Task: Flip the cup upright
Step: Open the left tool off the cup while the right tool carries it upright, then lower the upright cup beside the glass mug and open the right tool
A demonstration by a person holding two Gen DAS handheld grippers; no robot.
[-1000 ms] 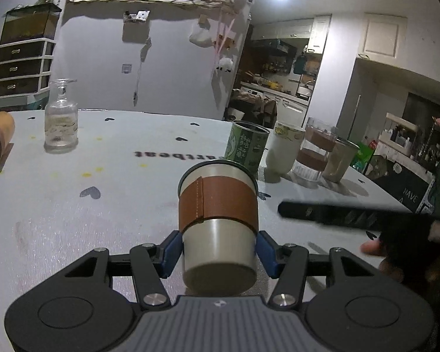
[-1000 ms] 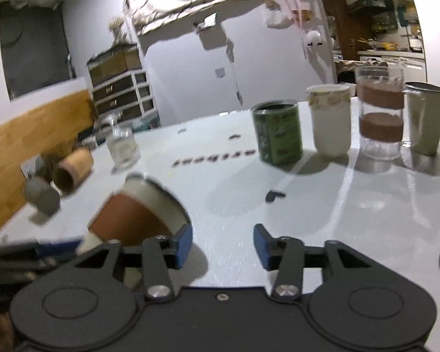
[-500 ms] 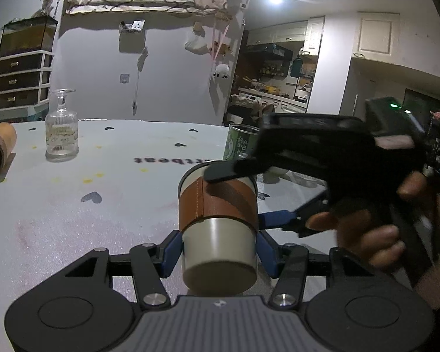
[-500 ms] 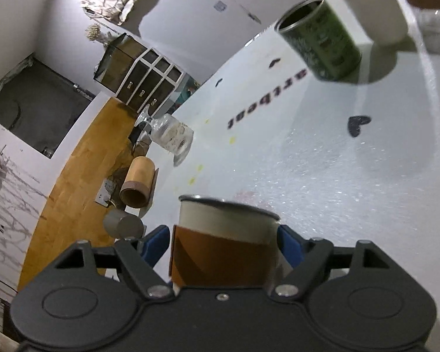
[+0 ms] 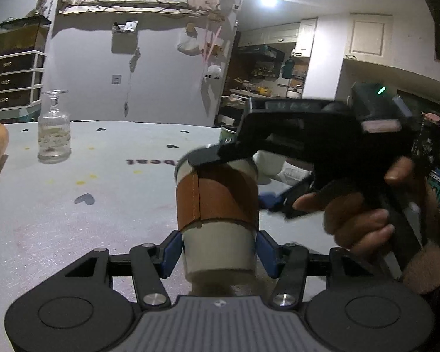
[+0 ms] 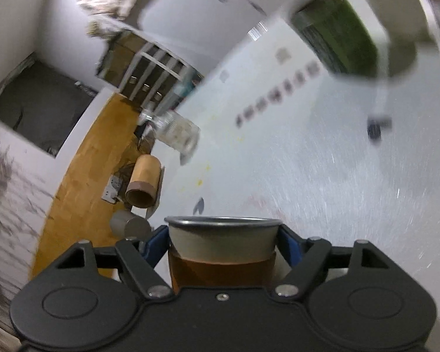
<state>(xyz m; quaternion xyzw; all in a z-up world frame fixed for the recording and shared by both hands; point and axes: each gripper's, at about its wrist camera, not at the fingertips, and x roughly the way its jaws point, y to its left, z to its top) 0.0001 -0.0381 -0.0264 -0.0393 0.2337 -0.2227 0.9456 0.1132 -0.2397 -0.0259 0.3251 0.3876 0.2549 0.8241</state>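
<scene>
**Cup held between two grippers above the counter**

Cup (image 5: 217, 205): cream body, brown sleeve, mouth up; base sits between the left gripper (image 5: 218, 253) pads, rim end between the right gripper (image 6: 223, 242) pads. Both sets of jaws are narrowed onto the cup, blue pads against its sides. Right hand (image 5: 363, 214) grips the right tool's handle. Counter (image 5: 73, 205): pale, heart-printed. Also on it: glass bottle (image 5: 53, 135), green tin (image 6: 337, 35), a lying brown tube (image 6: 142, 182).
</scene>
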